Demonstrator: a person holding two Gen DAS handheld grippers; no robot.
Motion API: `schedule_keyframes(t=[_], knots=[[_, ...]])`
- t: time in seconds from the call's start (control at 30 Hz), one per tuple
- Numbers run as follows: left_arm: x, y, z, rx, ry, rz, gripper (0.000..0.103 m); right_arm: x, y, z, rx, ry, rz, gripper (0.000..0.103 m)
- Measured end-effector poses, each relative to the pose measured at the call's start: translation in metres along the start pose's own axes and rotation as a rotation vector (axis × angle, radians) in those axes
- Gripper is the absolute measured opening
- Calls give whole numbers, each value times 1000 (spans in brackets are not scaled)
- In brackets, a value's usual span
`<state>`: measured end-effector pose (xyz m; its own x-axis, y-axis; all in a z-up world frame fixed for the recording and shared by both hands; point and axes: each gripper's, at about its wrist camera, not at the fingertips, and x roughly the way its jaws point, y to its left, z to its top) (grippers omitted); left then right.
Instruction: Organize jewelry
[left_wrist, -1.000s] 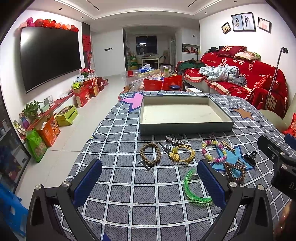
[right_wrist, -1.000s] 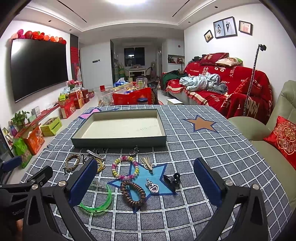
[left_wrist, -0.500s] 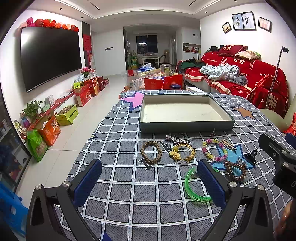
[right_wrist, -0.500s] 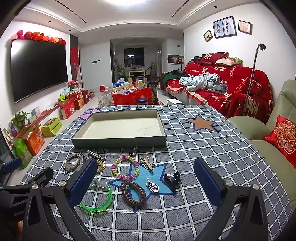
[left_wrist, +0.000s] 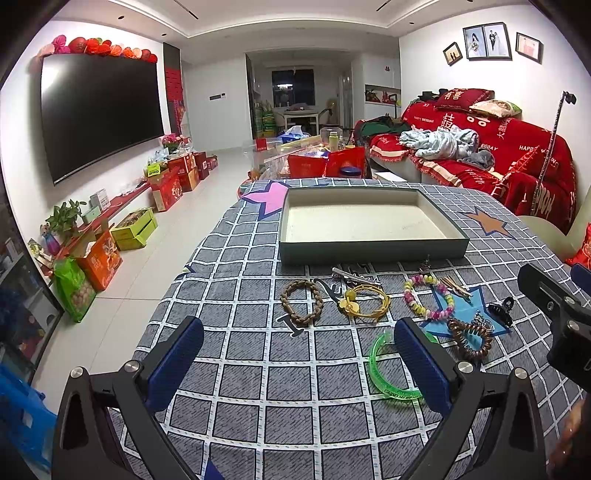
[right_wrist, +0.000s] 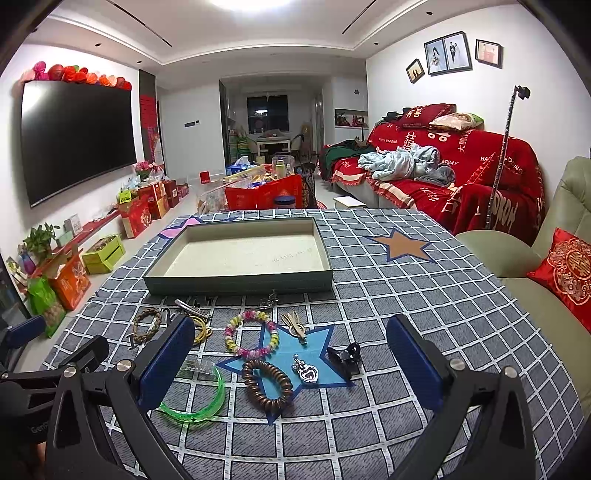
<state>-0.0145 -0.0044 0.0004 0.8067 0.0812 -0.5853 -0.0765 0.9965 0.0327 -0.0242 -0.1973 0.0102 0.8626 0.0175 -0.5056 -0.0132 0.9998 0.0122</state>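
Observation:
An empty grey-green tray (left_wrist: 369, 252) (right_wrist: 236, 284) sits mid-table. In front of it lie a braided brown bracelet (left_wrist: 301, 302) (right_wrist: 147, 325), a yellow bangle (left_wrist: 364, 302), a pastel bead bracelet (left_wrist: 428, 297) (right_wrist: 251, 334), a green plastic bangle (left_wrist: 391, 373) (right_wrist: 195, 400), a brown coil hair tie (left_wrist: 469, 339) (right_wrist: 267, 384), a heart pendant (right_wrist: 306, 371), a black claw clip (left_wrist: 500, 309) (right_wrist: 345, 356) and metal hair clips (right_wrist: 295, 326). My left gripper (left_wrist: 297, 363) is open and empty, near the table's front. My right gripper (right_wrist: 290, 363) is open and empty above the coil tie.
The checked tablecloth (right_wrist: 406, 295) has star patches. A red-covered sofa (right_wrist: 461, 173) stands at the right, a green armchair with a red cushion (right_wrist: 565, 273) nearer. Boxes and bags (left_wrist: 103, 251) line the floor on the left under a wall TV (left_wrist: 99, 114).
Both grippers have stayed almost still; the views shift only slightly. Nothing on the table has moved.

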Motion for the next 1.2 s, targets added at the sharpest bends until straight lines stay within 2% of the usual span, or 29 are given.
schedule_keyframes(t=[1.07,1.2], knots=[[0,0,1,0,2,1,103,-5,0,-1,6,13,4,103],[0,0,0,1,1,2,103,11,-6,-11,4,2,2,103]])
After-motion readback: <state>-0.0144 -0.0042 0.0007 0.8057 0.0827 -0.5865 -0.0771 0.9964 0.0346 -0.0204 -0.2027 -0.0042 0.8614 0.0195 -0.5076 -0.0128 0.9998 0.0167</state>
